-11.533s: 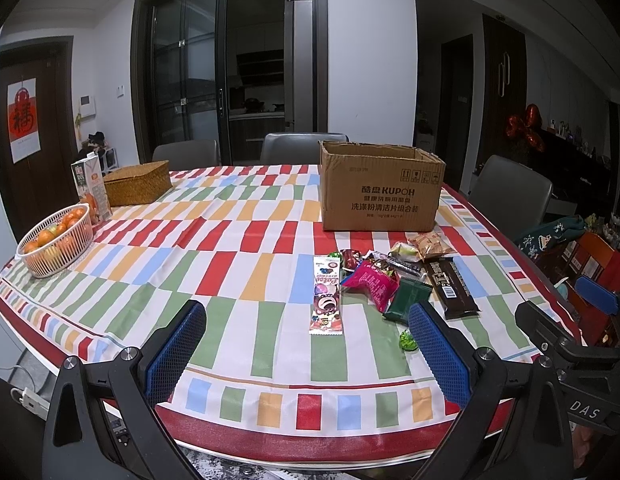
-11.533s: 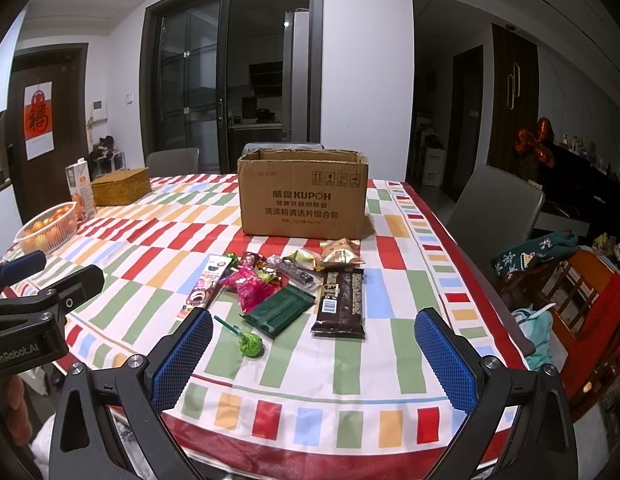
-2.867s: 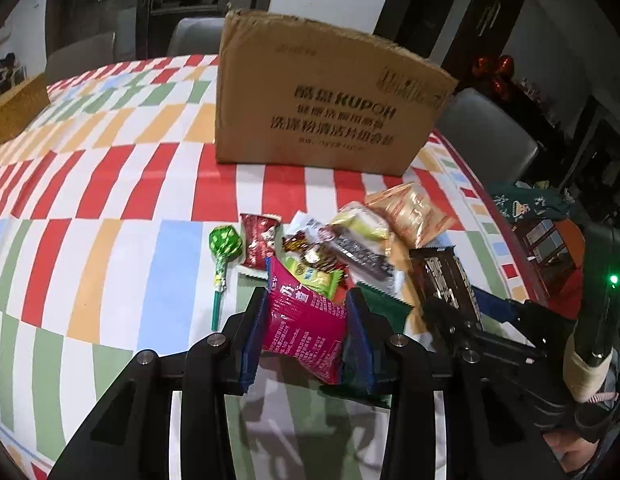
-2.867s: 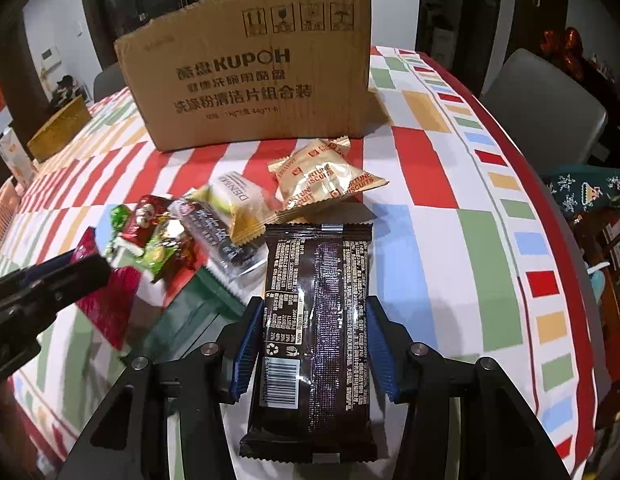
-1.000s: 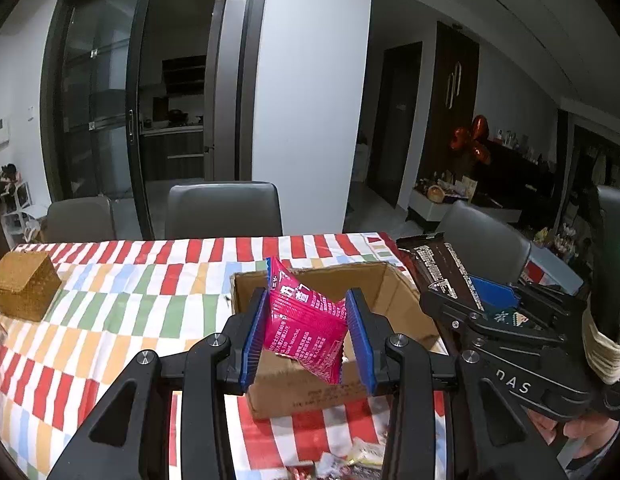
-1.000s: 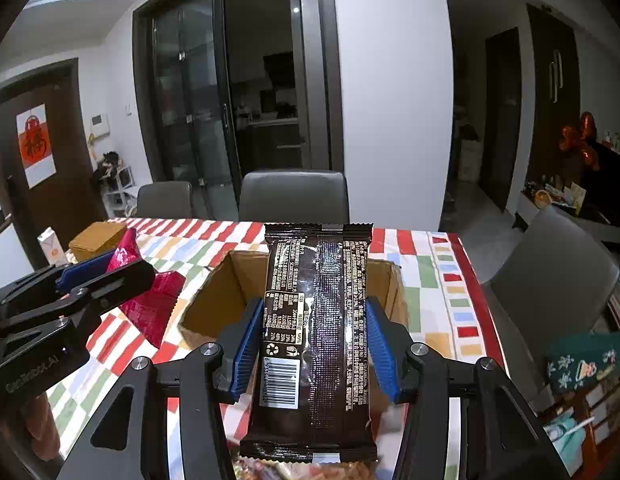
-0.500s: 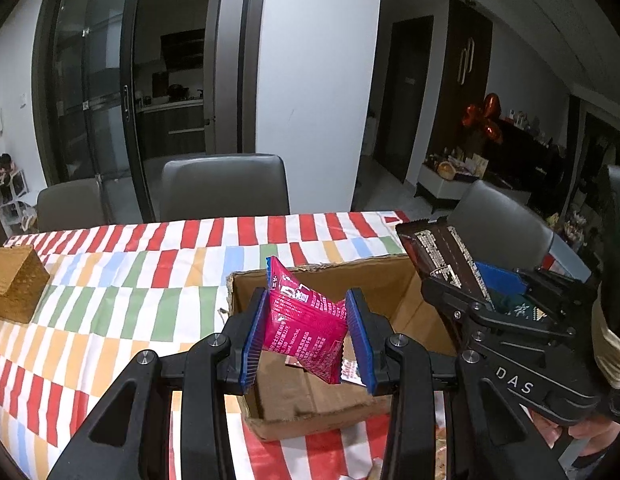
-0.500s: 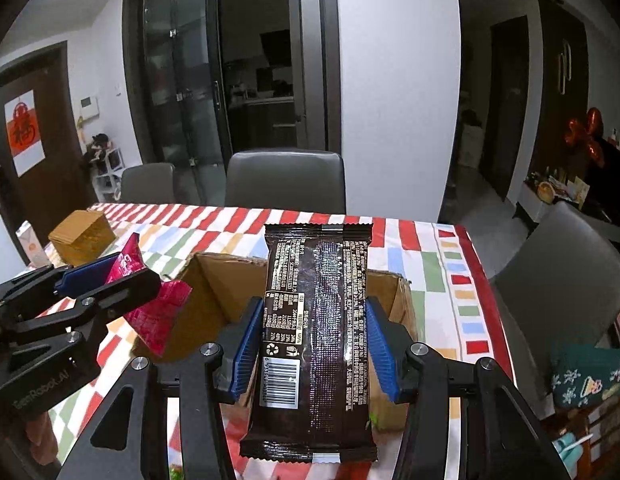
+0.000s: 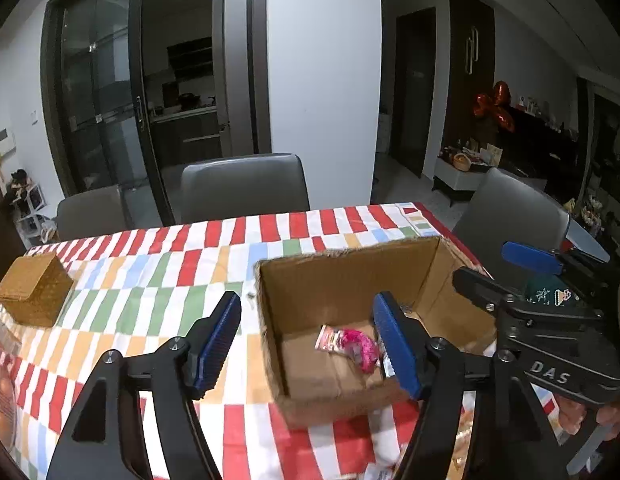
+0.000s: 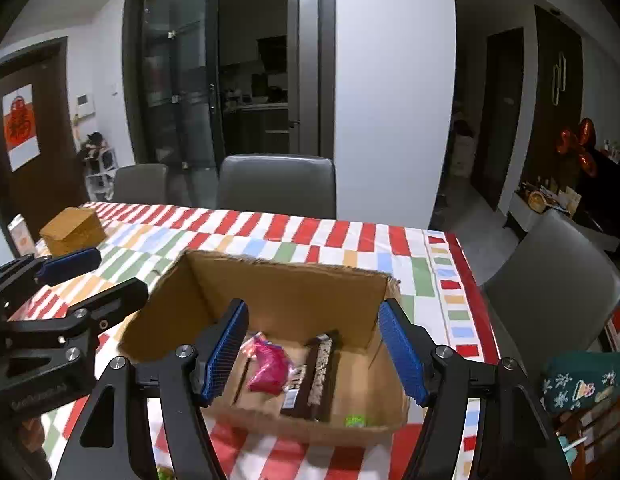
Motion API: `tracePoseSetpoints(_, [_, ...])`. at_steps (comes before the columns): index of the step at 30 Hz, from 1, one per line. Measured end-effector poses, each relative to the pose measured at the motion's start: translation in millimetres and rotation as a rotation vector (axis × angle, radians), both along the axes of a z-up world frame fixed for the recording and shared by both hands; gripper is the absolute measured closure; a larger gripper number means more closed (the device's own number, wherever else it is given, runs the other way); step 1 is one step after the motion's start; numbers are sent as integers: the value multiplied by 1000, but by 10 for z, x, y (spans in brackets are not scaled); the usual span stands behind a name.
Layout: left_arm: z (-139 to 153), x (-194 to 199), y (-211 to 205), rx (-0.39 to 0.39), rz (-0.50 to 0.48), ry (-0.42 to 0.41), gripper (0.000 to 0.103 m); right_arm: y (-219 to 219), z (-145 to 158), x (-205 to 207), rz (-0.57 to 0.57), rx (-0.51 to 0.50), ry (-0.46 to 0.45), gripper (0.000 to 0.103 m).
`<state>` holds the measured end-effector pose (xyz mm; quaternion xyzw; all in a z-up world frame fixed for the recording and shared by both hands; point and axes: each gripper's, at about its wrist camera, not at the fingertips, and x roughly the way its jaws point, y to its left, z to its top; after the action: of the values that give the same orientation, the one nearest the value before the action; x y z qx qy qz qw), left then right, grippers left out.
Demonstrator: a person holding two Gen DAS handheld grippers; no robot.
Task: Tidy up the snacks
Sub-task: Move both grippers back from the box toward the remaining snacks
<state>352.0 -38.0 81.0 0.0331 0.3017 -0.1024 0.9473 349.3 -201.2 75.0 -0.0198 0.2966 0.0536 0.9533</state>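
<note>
Snacks lie in the cardboard box (image 9: 350, 280) on the bench (image 9: 158, 280): the pink packet (image 9: 360, 346) sits below and between the left gripper's (image 9: 310, 340) opening, empty jaws, the dark chocolate bar (image 10: 320, 372) below and between the right gripper's (image 10: 312, 350) opening, empty jaws.

Striped table (image 9: 158, 280) carries cardboard box (image 9: 342, 280), apparently wicker box (image 9: 32, 294).

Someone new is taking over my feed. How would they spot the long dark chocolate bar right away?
Find the open cardboard box on the striped tablecloth. On its floor, the dark chocolate bar lies lengthwise right of the pink snack packet. It is the only long, dark brown wrapper there, with pale print along it.
</note>
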Motion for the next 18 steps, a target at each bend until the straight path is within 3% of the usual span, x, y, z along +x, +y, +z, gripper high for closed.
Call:
tracePoseSetpoints(9, [39,-496,151,-23,10,12,31,126,35,-536,51,5,-41,35])
tracePoseSetpoints(18, [-44,-954,239,5,25,12,24,233,-128,-994,97,17,-18,35])
